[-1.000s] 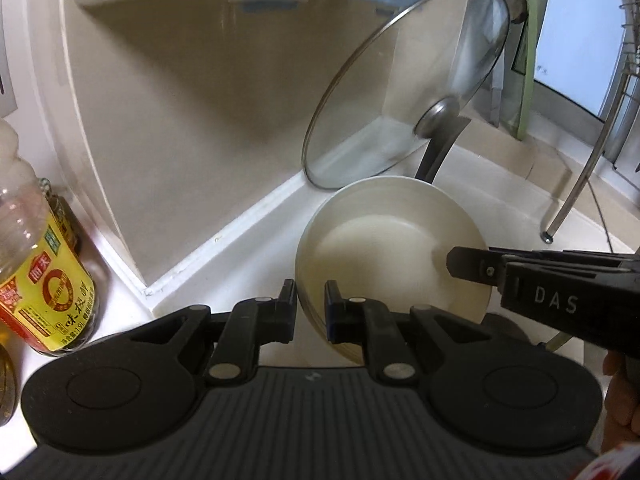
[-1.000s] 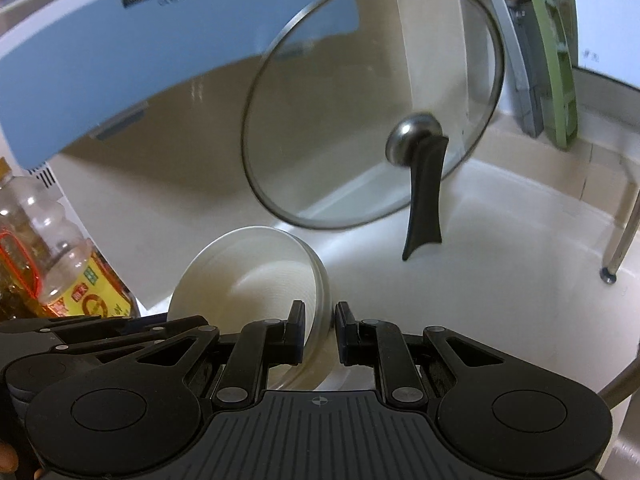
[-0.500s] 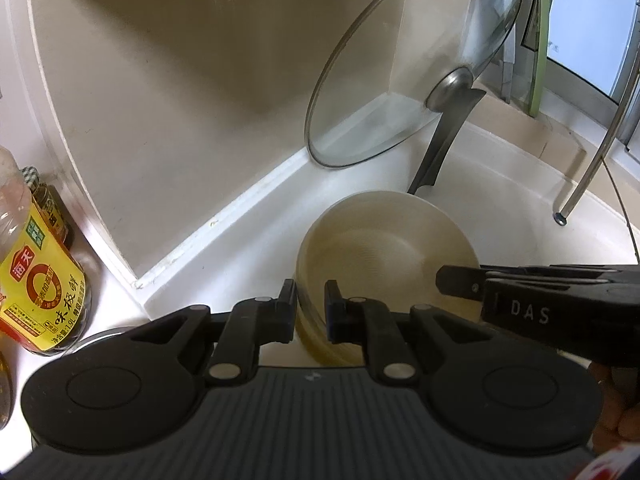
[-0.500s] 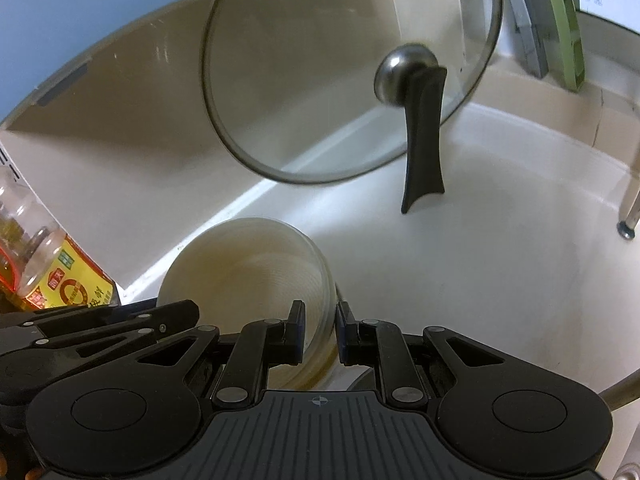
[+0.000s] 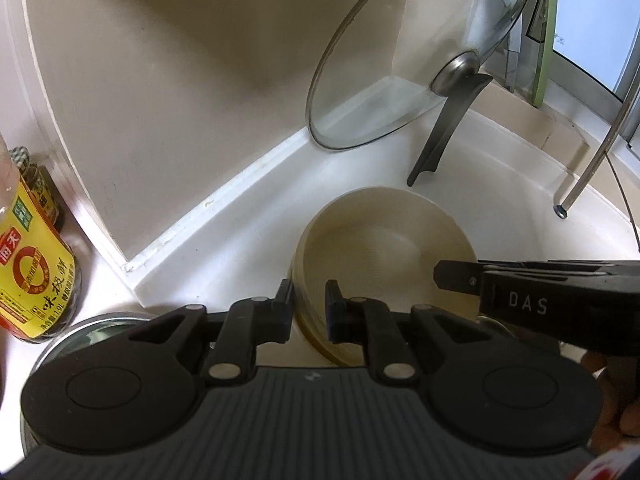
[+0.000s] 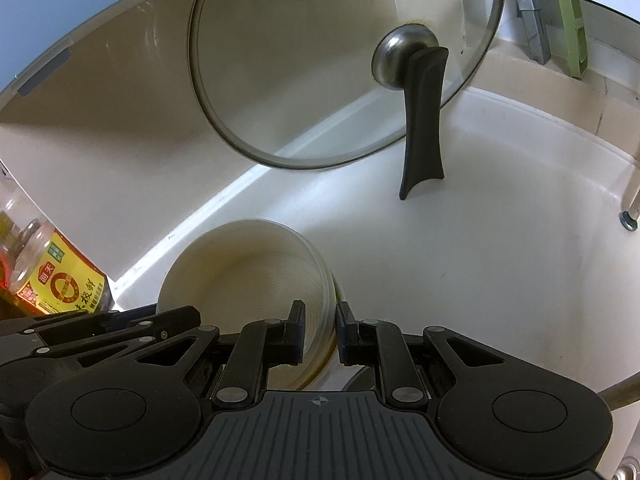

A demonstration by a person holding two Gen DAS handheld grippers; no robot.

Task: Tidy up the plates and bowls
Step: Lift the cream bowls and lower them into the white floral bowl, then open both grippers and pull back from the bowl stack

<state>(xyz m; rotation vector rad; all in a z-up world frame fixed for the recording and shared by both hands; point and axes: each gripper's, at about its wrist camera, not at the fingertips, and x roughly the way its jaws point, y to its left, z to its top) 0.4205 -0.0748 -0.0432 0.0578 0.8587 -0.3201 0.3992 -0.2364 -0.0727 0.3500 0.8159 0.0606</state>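
A cream ribbed bowl [image 5: 384,248] is held low over the white counter, between both grippers. My left gripper [image 5: 310,308] is shut on its left rim. My right gripper [image 6: 320,330] is shut on its right rim; the bowl [image 6: 248,272] shows left of centre in the right wrist view. The right gripper's body [image 5: 540,300] crosses the right side of the left wrist view, and the left gripper's body [image 6: 100,328] shows at lower left in the right wrist view. Whether the bowl touches the counter is hidden.
A glass pot lid [image 5: 416,60] with a black handle [image 6: 422,120] leans on the beige wall behind the bowl. A yellow-labelled oil bottle [image 5: 32,272] stands left, a glass-lidded pot [image 5: 92,328] below it. A metal rack leg [image 5: 592,160] stands right.
Both grippers have lowered the bowl toward the counter and tipped it from near upright to more level. The lid and wall now sit higher in both views.
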